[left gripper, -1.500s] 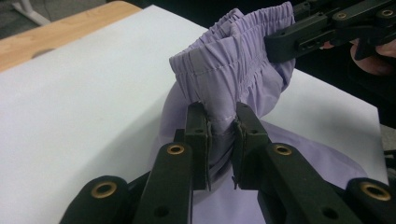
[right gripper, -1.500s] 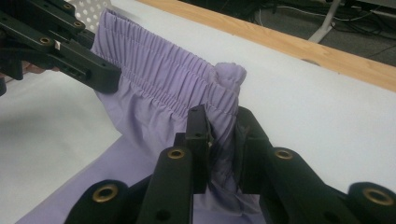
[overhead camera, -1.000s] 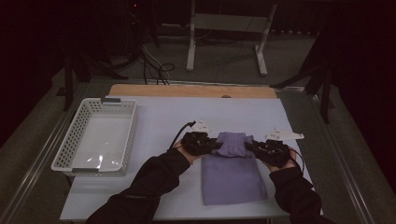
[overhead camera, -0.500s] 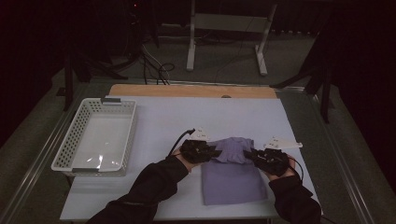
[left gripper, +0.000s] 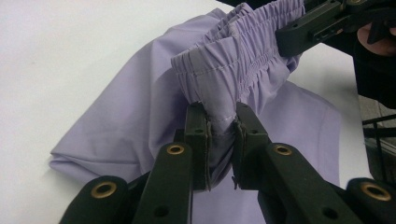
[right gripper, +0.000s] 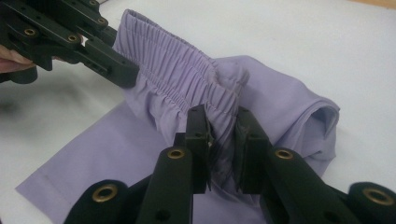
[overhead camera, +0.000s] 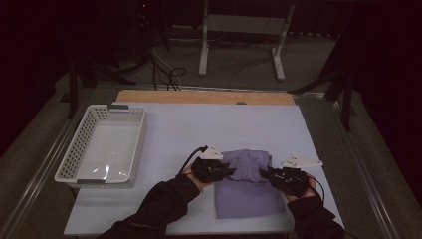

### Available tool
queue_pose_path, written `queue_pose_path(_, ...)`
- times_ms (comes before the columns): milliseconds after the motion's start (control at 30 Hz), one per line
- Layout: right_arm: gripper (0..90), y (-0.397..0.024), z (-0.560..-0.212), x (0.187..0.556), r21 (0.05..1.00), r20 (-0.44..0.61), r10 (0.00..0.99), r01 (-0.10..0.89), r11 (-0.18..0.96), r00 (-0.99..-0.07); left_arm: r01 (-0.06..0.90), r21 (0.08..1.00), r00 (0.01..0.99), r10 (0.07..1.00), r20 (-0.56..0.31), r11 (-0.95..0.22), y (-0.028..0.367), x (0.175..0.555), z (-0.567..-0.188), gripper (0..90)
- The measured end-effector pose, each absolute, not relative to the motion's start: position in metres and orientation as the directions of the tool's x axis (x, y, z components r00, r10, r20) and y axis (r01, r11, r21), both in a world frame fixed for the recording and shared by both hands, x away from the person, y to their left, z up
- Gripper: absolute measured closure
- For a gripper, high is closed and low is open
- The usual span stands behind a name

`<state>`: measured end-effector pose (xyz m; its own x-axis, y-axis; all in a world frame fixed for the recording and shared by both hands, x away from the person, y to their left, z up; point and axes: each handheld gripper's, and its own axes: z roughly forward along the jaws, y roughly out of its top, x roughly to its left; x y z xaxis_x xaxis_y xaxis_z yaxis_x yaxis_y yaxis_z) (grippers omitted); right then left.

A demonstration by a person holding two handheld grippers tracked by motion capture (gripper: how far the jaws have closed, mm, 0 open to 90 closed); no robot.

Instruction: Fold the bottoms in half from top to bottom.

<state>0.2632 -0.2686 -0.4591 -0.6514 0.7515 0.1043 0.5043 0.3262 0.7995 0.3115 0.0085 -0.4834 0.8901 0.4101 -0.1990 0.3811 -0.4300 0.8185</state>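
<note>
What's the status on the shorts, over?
Left gripper shut on shorts waistband. Right gripper shut on waistband too. Lower half flat on table. Basket apart; nothing in the way.

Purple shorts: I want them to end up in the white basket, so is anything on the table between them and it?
Nothing visible: bare table lies between the purple shorts and the white basket, which looks empty.

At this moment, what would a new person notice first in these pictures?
First, the lilac garment at the near edge of the white table, its elastic waistband pinched at either end by the left gripper and the right gripper. Next, the white basket at the table's left.
</note>
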Motion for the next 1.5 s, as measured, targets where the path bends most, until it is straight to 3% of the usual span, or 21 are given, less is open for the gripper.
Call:
queue_pose_path(467, 78.4, -0.274, -0.47, 0.246, 0.765, 0.154, 0.755, 0.56, 0.317, -0.638, 0.388, 0.802, 0.895, 0.394, -0.211, -0.454, 0.002, 0.294, -0.495, 79.2)
queue_pose_path(967, 76.3, -0.285, -0.476, 0.222, 0.769, 0.174, 0.76, 0.568, 0.293, -0.627, 0.311, 0.816, 0.926, 0.349, -0.145, -0.487, -0.004, 0.266, -0.5, 77.2)
queue_pose_path(1067, 69.5, -0.287, -0.473, 0.22, 0.777, 0.189, 0.757, 0.567, 0.274, -0.625, 0.341, 0.811, 0.92, 0.344, -0.185, -0.475, -0.001, 0.265, -0.5, 73.4)
queue_pose_path(1100, 61.6, -0.291, -0.469, 0.22, 0.799, 0.225, 0.743, 0.556, 0.23, -0.63, 0.35, 0.808, 0.919, 0.34, -0.198, -0.474, 0.001, 0.264, -0.499, 67.0)
queue_pose_path(1200, 57.1, -0.294, -0.464, 0.22, 0.814, 0.257, 0.732, 0.55, 0.187, -0.631, 0.367, 0.814, 0.918, 0.315, -0.239, -0.45, 0.007, 0.257, -0.493, 61.9)
queue_pose_path(1400, 62.3, -0.295, -0.462, 0.22, 0.824, 0.252, 0.733, 0.537, 0.179, -0.632, 0.327, 0.849, 0.934, 0.28, -0.222, -0.416, 0.014, 0.241, -0.477, 58.5)
queue_pose_path(1500, 71.8, -0.293, -0.468, 0.223, 0.806, 0.252, 0.74, 0.558, 0.196, -0.624, 0.293, 0.849, 0.938, 0.303, -0.168, -0.439, 0.013, 0.242, -0.479, 64.4)
